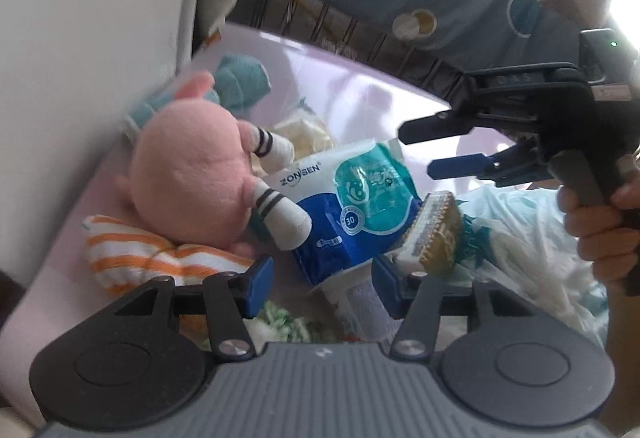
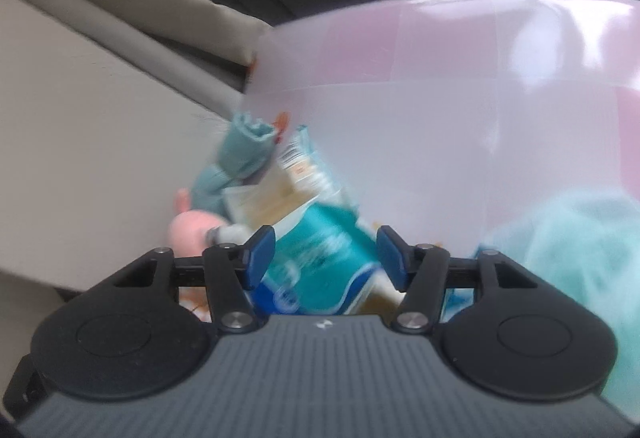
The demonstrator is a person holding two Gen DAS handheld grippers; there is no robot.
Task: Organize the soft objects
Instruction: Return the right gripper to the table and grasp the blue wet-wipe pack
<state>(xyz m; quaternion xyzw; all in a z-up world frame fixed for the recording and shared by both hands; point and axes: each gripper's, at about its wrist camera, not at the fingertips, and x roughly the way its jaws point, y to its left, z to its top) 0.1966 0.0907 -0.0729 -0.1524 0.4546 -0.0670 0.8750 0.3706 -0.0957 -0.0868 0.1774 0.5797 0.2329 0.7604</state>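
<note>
Soft things lie heaped on a pale pink table [image 1: 340, 78] that stands against a cream wall [image 1: 100, 38]. Largest is the mint plastic bag [image 1: 520, 238], crumpled at the right side of the heap. Next comes the pink plush [image 1: 192, 174] with striped white legs, lying at the left by the wall, on an orange-striped towel [image 1: 132, 258]. A teal cloth [image 1: 244, 78] is bunched behind the plush. In the middle lies a blue and teal pack [image 1: 352, 206] marked ZONSEN, touching the plush's leg, with a yellowish packet [image 1: 308, 134] behind it and a small block [image 1: 436, 234] leaning on its right edge.

The left gripper [image 1: 320, 286] hangs over the near edge of the heap, jaws spread, nothing pinched between them. The right gripper [image 1: 420, 150], held by a hand [image 1: 600, 222], hovers above the pack and bag, jaws likewise apart and empty; its own view is blurred, with the pack showing beneath its fingers.
</note>
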